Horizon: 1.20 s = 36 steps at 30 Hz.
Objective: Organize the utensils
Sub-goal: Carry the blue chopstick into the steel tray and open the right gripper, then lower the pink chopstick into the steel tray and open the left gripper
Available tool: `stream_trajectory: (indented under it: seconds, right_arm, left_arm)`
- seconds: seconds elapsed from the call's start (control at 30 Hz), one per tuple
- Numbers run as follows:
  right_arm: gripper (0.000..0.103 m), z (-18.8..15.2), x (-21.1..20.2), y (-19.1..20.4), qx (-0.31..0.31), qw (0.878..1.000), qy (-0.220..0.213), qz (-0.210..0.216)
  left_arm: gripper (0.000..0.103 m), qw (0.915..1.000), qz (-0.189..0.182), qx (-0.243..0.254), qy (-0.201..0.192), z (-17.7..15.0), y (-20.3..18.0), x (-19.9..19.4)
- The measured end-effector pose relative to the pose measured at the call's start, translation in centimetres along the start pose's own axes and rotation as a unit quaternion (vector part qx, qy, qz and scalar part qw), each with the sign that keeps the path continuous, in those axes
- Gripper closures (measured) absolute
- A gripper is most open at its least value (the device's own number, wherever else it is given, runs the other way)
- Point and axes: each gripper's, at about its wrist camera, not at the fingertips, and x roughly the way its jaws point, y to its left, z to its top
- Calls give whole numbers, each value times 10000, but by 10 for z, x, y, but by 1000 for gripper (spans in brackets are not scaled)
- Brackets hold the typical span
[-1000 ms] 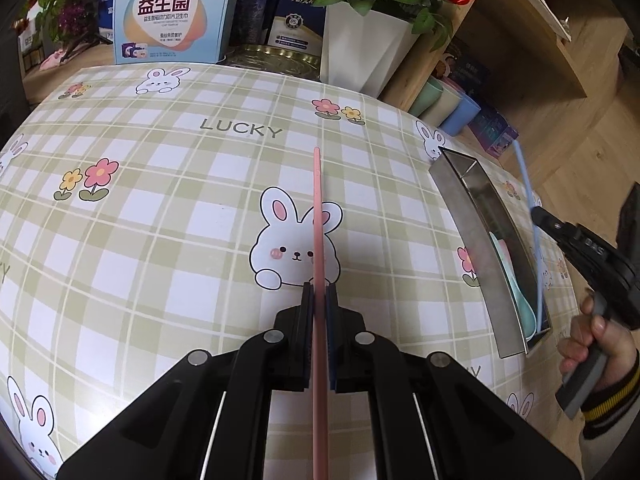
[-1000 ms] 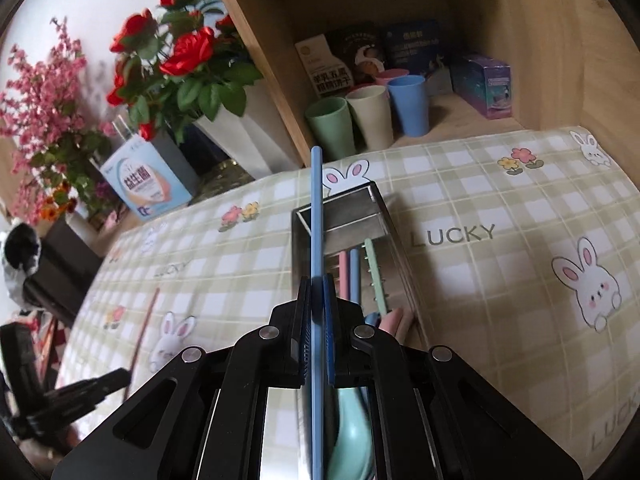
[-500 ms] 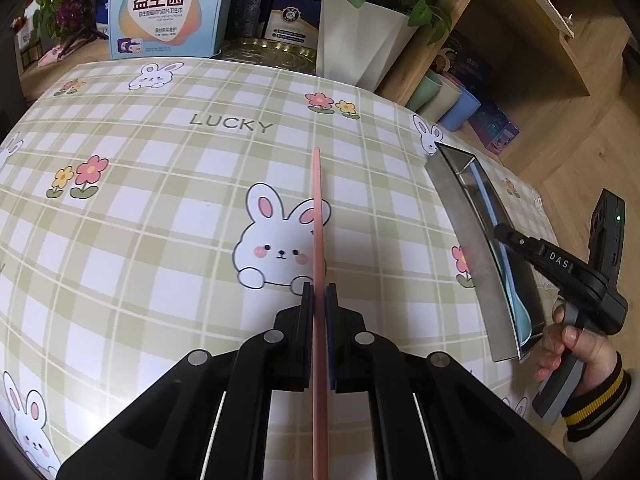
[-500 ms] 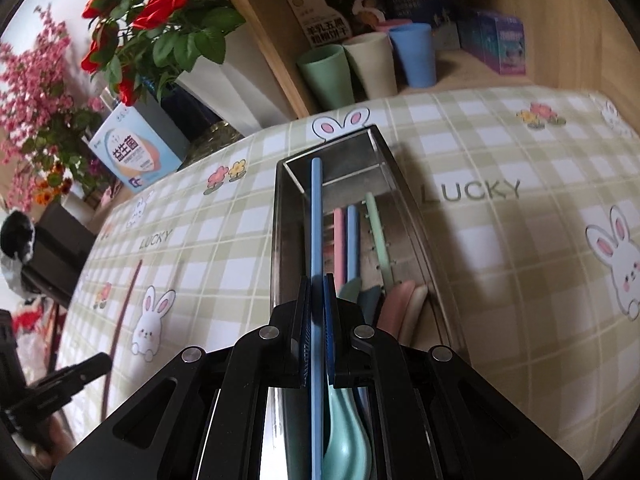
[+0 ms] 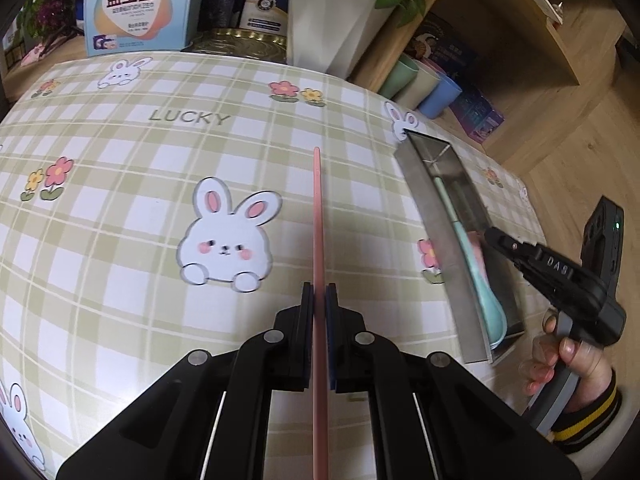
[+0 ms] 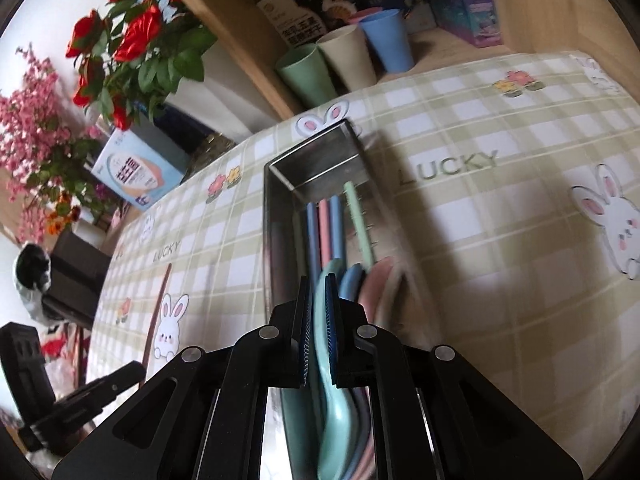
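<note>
My left gripper (image 5: 319,292) is shut on a pink chopstick (image 5: 317,216), which points away from me above the checked tablecloth. The metal tray (image 6: 276,208) lies to its right. My right gripper (image 6: 318,280) hangs low over the tray's near end with its jaws opening. Nothing is pinched between its pads, and only the mint spoon (image 6: 334,408) shows through the narrow gap. A blue chopstick (image 6: 313,236) lies in the tray just ahead of that gripper, beside pink, blue and green sticks and some spoons. In the left wrist view, a hand holds the right gripper (image 5: 490,234) at the tray (image 5: 432,216).
Green, beige and blue cups (image 6: 348,60) stand on a wooden shelf behind the tray. A white vase of red roses (image 5: 332,16), a printed box (image 5: 136,4) and a gold tin (image 5: 240,42) line the table's far edge. The wooden floor lies beyond the table's right edge.
The right gripper sank towards the tray and the blue chopstick left its jaws, now lying in the tray. The left gripper, still holding the pink chopstick, drifted a little across the table.
</note>
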Motion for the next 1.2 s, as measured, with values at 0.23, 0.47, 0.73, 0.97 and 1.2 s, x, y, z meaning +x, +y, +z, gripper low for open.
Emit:
stream_trajectory:
  seconds: [0.23, 0.47, 0.73, 0.97, 1.2]
  right_arm:
    - [77, 2, -19, -9, -466, 9957, 131, -788]
    - [49, 4, -40, -30, -370, 9960, -8, -810]
    - [48, 6, -49, -54, -130, 9969, -68, -767]
    - [48, 9, -51, -64, 37, 9974, -108, -715]
    - [48, 6, -49, -68, 107, 9974, -62, -709]
  left_arm:
    - [98, 9992, -353, -43, 156, 19, -43, 9]
    - [98, 9957, -701, -320, 509, 35, -88, 36]
    - [98, 9891, -772, -885, 889, 45, -115, 68]
    - [98, 9845, -610, -1275, 1042, 44, -114, 88]
    - [98, 9856, -770, -1126, 1003, 44, -120, 93]
